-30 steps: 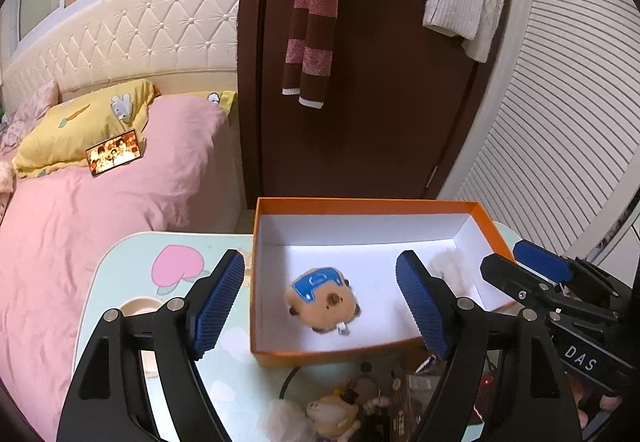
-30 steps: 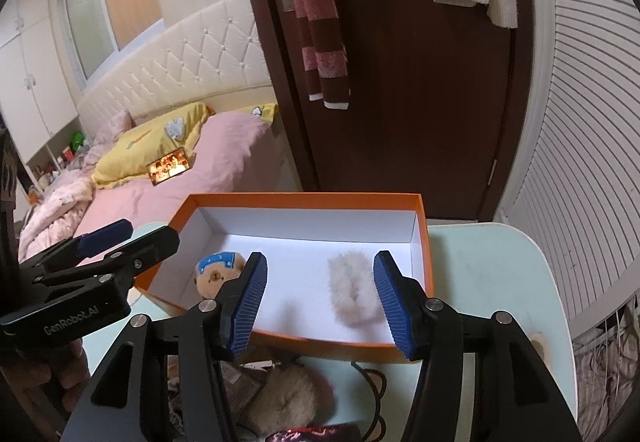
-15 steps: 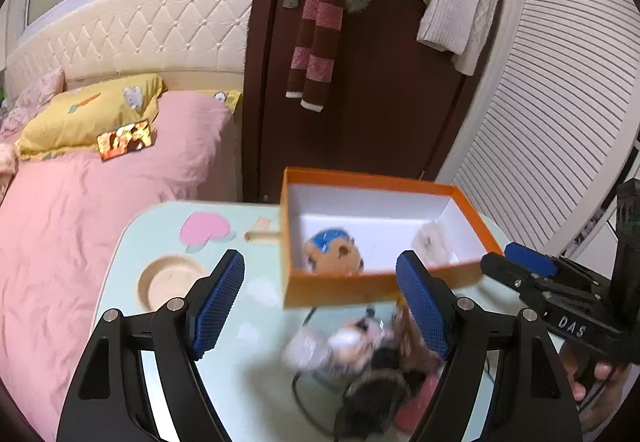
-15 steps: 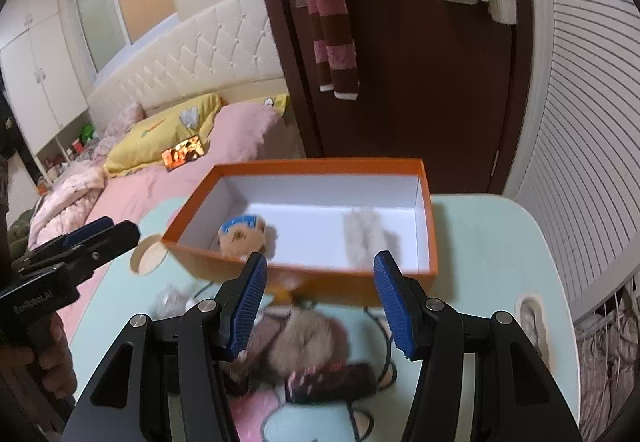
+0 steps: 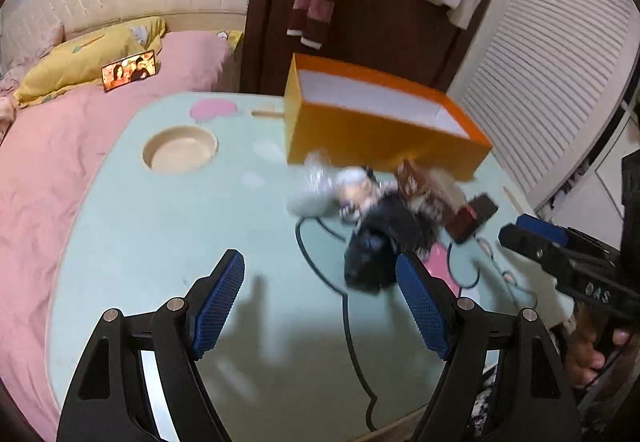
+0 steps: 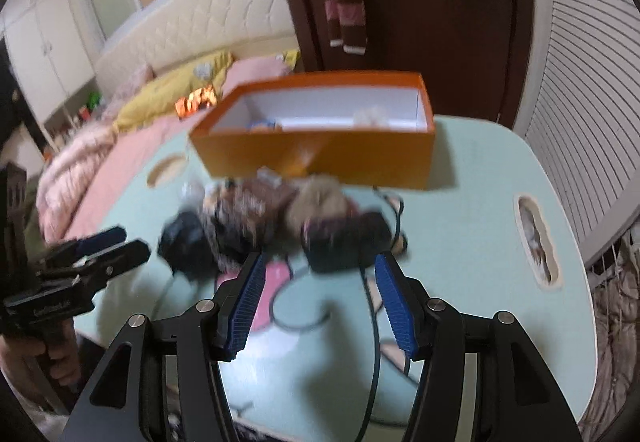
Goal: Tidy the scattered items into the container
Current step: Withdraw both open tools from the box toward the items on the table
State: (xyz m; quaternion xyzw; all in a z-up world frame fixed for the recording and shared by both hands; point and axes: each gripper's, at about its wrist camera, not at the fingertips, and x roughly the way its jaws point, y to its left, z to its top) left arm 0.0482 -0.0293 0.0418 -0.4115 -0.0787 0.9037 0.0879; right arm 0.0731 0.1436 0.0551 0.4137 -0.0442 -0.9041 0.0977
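Note:
An orange box [image 5: 384, 130] [image 6: 320, 154] with a white inside stands at the far side of the pale green table [image 5: 160, 226]. A blue-capped plush [image 6: 264, 125] and a pale fluffy item [image 6: 372, 116] lie inside it. In front of the box lies a blurred heap: a small white doll [image 5: 354, 188], a black pouch [image 5: 372, 254] [image 6: 184, 242], a brown furry toy [image 6: 316, 200] and a dark red packet [image 5: 472, 216] [image 6: 344, 242]. My left gripper [image 5: 320, 302] hangs open over the table, short of the heap. My right gripper [image 6: 320, 302] is open too, just before the packet. Nothing sits between either pair of fingers.
A round cup recess [image 5: 180, 148] is sunk into the table's left part and an oblong slot [image 6: 536, 242] into its right. A pink bed [image 5: 60, 130] with a yellow pillow adjoins on the left. A dark door [image 5: 380, 2] with hanging clothes stands behind the box. Black cables [image 5: 348, 322] cross the tabletop.
Both grippers have drawn back from above the box toward the near table edge and sunk lower. The box has receded in view, and the heap of items has come into sight.

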